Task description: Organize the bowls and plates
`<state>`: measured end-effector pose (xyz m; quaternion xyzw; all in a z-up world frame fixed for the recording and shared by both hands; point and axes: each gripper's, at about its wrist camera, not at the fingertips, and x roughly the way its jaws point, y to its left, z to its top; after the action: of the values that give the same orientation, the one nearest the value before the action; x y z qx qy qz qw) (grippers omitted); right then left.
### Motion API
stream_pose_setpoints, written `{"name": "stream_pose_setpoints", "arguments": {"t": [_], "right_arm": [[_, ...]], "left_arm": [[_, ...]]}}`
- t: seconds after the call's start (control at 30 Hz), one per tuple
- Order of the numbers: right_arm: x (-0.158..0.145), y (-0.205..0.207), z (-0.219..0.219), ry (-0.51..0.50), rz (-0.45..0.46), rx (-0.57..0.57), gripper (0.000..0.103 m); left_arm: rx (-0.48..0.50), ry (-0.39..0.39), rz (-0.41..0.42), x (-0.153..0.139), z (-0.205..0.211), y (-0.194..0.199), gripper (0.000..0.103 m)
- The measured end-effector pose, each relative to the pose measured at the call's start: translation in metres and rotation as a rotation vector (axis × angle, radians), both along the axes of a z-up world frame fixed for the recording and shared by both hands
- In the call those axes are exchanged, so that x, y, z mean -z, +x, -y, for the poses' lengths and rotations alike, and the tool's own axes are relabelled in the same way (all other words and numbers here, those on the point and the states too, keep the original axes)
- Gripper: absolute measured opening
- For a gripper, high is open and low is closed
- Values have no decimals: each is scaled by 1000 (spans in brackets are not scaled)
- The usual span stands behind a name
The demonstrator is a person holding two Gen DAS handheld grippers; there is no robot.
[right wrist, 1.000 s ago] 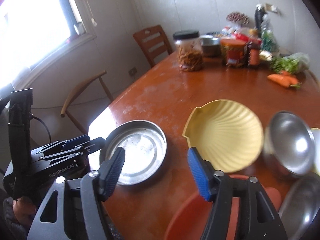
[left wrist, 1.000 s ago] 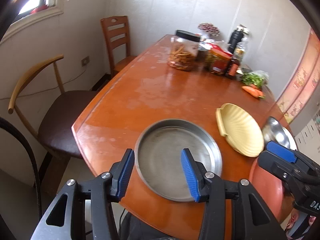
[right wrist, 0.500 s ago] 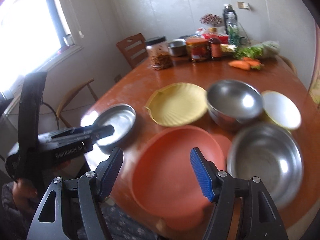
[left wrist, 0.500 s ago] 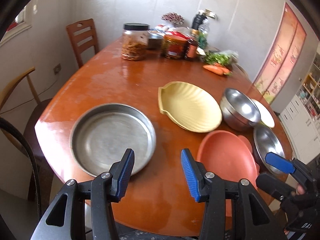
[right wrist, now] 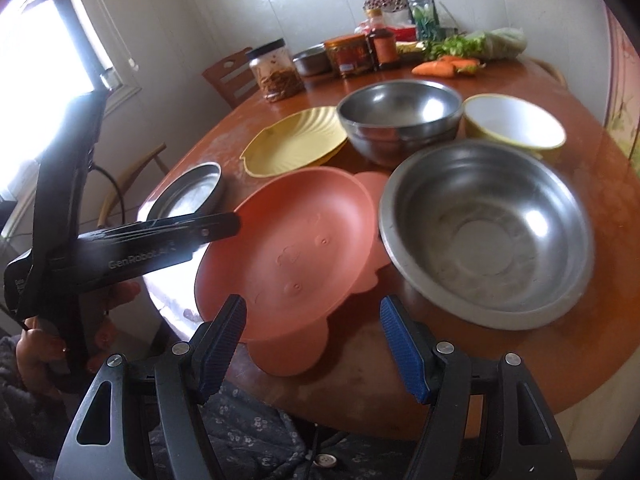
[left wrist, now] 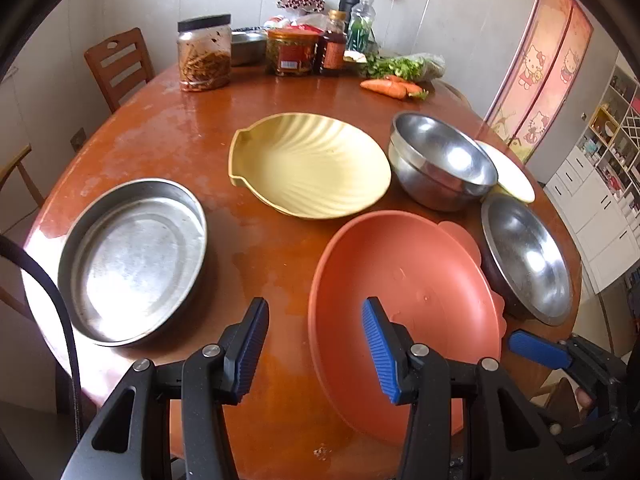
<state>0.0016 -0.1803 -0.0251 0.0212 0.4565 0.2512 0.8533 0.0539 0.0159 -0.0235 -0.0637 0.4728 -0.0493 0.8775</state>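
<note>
- The left tool (left wrist: 316, 344) hangs with its jaws spread wide and nothing between them, above the near edge of the round wooden bench (left wrist: 256, 96).
- The right tool (right wrist: 312, 344) is likewise wide and holds nothing; it hovers off the bench edge.
- Just ahead of both tools lies the wide salmon-pink plastic plate (left wrist: 404, 300), its near rim jutting past the bench edge.
- The step in hand looks like choosing a first piece to stack. That overhanging rim seems the easiest bite: one finger over, one under, then a level lift.
- Left of the left tool sits the shallow round steel pan (left wrist: 132, 260); beyond the pink plate, the pale yellow shell-shaped dish (left wrist: 308, 164).
- Count of flat pieces: three, well apart from one another apart from the pink and yellow ones, which sit near each other.
- Ahead-right of the right tool stands the large steel bowl (right wrist: 484, 232), touching or just beside the pink plate; I cannot tell which.
- Farther on stand the deep steel bowl (right wrist: 400, 120) and the yellow-walled bowl with white inside (right wrist: 516, 128), side by side.
- Count of bowls: three; nesting the steel pair looks sensible.
</note>
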Motion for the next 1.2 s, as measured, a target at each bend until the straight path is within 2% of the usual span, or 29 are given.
{"name": "stream_pose_setpoints", "arguments": {"t": [0.2, 0.3, 0.4, 0.8, 1.2], "right_arm": [[11, 8, -8, -8, -6, -18, 71], [13, 11, -15, -24, 6, -35, 65], [13, 12, -20, -52, 23, -46, 62], [-1, 13, -43, -68, 70, -98, 62], [-21, 17, -106, -88, 128, -214, 62]], "left_arm": [[38, -35, -31, 11, 7, 6, 48], [78, -71, -37, 13, 11, 6, 48], [81, -48, -28, 13, 14, 4, 48], [30, -61, 3, -1, -14, -8, 48], [-90, -58, 89, -29, -73, -26, 48]]}}
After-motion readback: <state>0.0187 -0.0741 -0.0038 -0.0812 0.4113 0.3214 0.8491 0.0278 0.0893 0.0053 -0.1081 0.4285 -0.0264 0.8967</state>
